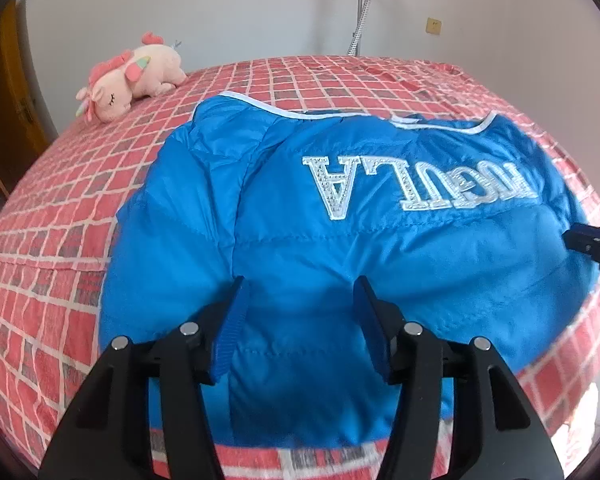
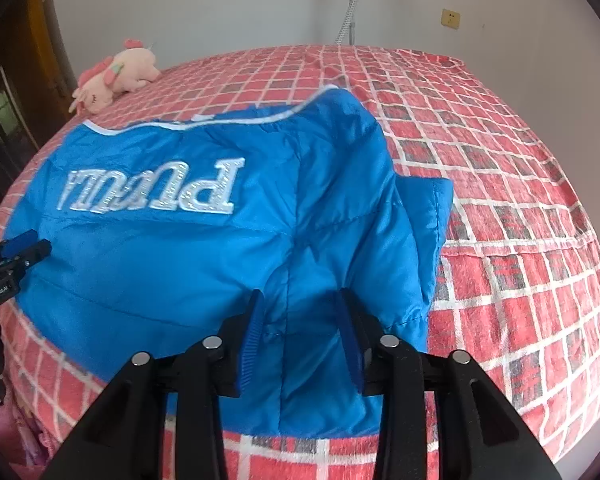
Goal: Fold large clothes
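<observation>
Red checked bed cover (image 1: 60, 240) carries the blue padded jacket (image 1: 340, 200), its long axis lying from 9 to 3 o'clock across both views. Near edge lies at 12 o'clock from each tool. Left gripper (image 1: 300, 304) and right gripper (image 2: 300, 316) hover with jaws apart, fabric between them unpinched, equally near.

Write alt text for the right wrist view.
A blue puffer jacket with silver lettering lies on a red checked bedspread, the right gripper open over its near edge. A pink plush toy lies at the far left.
</observation>
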